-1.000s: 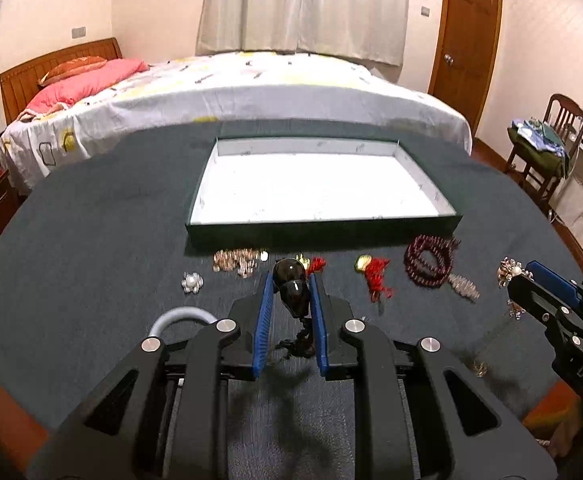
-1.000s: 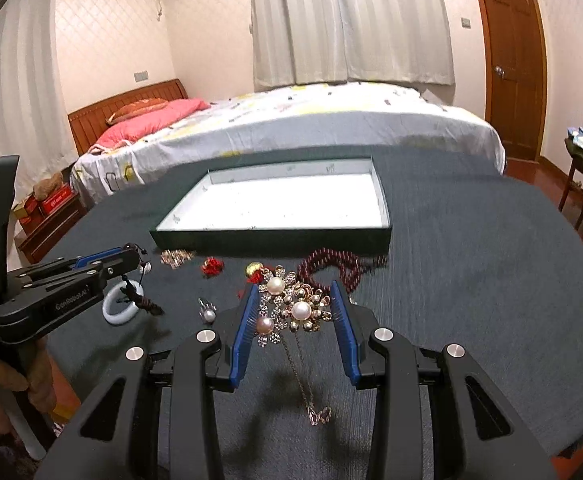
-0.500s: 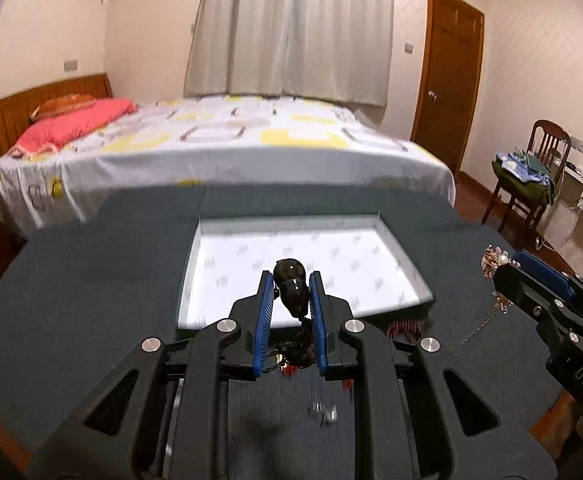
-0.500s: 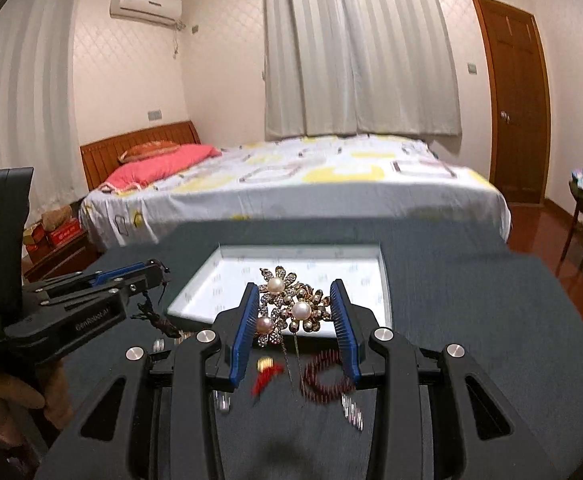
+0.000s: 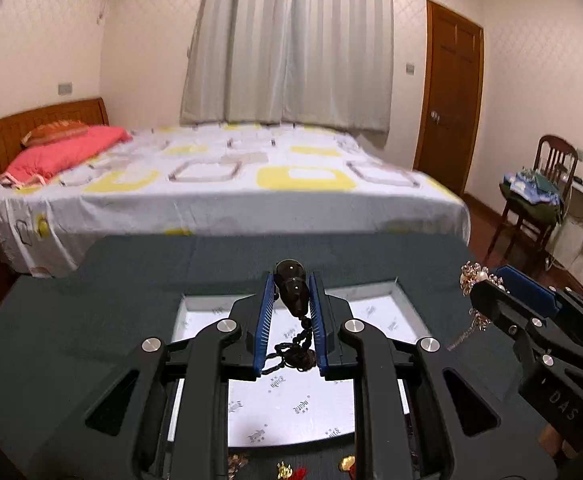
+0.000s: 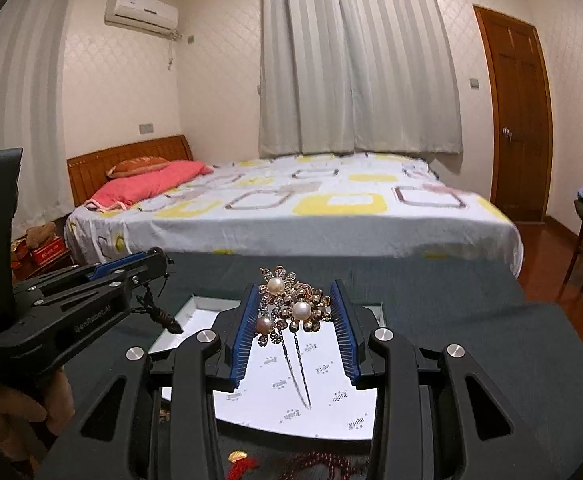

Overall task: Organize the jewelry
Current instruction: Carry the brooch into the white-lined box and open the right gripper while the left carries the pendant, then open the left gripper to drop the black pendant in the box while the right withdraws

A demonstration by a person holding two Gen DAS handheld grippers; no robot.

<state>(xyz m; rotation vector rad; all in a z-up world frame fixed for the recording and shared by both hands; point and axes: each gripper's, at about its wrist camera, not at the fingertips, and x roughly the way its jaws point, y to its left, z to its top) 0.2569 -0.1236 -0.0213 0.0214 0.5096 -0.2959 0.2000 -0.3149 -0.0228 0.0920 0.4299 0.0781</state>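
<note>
So both my hands are up, side by side, tongs tilted a bit downward. My left black two-finger gripper with blue ribbed pads (image 5: pixel 290 285) is pinched nearly closed on a dark bead pendant on a black cord (image 5: pixel 291 292). My right black gripper with blue pads (image 6: pixel 296 294) sits wider, clamped on a gold flower brooch with pearls (image 6: pixel 293 304). My left hand (image 6: pixel 19 408) wraps its handle.

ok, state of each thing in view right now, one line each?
left gripper: shut on dark bead pendant, held above tray
right gripper: shut on pearl flower brooch, chain dangling over tray
tray: open, nothing seen inside
door: closed
curtains: drawn
</note>
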